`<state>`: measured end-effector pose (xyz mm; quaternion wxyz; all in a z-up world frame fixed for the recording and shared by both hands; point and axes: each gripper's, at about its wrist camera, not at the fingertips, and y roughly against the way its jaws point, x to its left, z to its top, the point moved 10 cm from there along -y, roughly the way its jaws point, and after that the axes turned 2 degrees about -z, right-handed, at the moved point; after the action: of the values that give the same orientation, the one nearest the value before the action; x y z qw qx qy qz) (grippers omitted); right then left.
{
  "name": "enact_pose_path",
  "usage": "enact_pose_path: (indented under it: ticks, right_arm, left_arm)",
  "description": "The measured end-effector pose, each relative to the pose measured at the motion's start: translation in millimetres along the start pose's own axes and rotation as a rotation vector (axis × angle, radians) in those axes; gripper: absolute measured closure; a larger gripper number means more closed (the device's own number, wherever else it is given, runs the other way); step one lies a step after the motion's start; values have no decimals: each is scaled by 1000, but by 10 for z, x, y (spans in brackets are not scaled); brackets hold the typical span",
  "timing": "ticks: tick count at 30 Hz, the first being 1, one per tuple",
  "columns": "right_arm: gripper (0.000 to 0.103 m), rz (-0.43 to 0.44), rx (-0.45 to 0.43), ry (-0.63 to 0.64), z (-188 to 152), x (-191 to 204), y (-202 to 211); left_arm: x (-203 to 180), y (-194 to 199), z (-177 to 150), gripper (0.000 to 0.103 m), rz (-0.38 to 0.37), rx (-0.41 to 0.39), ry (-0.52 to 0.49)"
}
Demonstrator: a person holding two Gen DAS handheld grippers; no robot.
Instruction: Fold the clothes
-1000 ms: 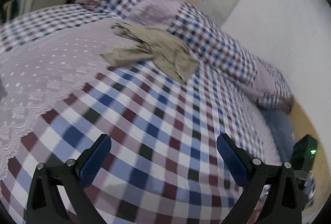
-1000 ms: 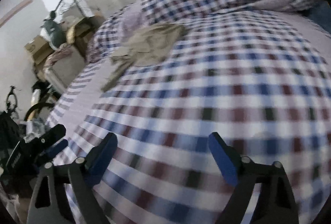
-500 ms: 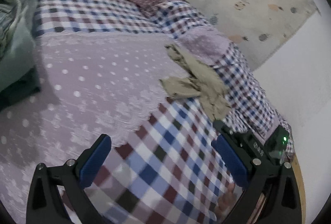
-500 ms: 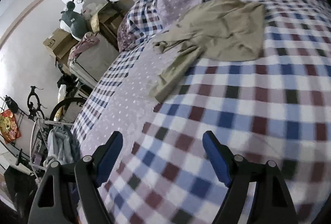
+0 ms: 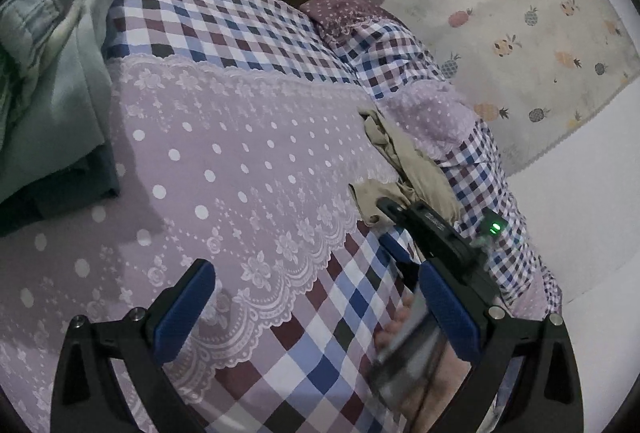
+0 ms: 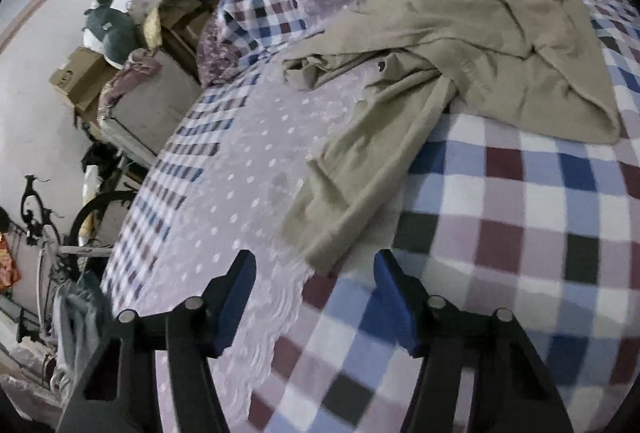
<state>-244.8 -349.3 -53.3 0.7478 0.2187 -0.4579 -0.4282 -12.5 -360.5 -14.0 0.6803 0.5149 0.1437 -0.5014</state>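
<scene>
Clearly, step in hand: the approach; folding is not yet begun, and the crumpled khaki cloth garment (image 6: 440, 65) lies untouched in a heap.
Garment's place: on the checked and lilac dotted bedspread (image 5: 224, 169), near the head of the bed, its upper part against the checked pillow (image 6: 276, 9); one long strip, a sleeve or leg, trails toward the right gripper.
Right gripper (image 6: 316, 297): fingers spread wide and holding nothing, the strip's hem just ahead of the gap between them.
Left gripper (image 5: 316, 309): fingers parted, empty, over the lace border of the bedspread, well apart from the garment.
Next move, as I judge it: the right gripper pinches the hem, the left one comes across for a second hold, and the heap is pulled flat before any fold.
Change from half a second ago: the right gripper has closed in, so the garment fills far more of its view; the left gripper has barely shifted.
</scene>
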Motion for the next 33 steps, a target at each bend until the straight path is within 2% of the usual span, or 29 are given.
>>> enact_pose_path:
  ticks: [3,4,5,6,7,11,16,22,24,27,30,33]
  right_arm:
    - [41,-50,0,38,74,19,-171]
    - [53,-77,1,54,96,13,-203]
    - [80,-107,1,60,109,-10,-215]
    - [94,-134,2,64,118,-36,-223]
    - [97,-148,2,55,112,-75,-210]
    - [98,-108,-44,45,32,-101,34]
    - [98,4,-94,-8,-179,-113,622]
    - [98,107,-134,-68,-484,-156,1344]
    - [98,149,-145,-91,-578,-146,1561]
    - [98,210,-154,-117,-697,-67,1834]
    - [98,253,-151,-125,-787,24,2039]
    - [98,281,-140,-138,-874,74,2184]
  left_arm:
    - [34,21,50,0,-1,-4,5]
    - [47,27,66,0,-1,-4,6]
    - [58,32,77,0,-1,-3,7]
    - [69,29,80,0,-3,1,12]
    - [79,23,82,0,-7,6,18]
    - [49,-43,-2,1,-52,73,37]
    - [-112,-118,-196,2,-174,169,78]
    - [-398,-232,-668,3,-374,348,234]
    - [-559,-225,-870,3,-468,416,303]
    - [-731,-190,-1072,3,-571,473,398]
    - [-835,-185,-1255,3,-626,522,484]
    - [-861,-191,-1346,3,-655,535,580]
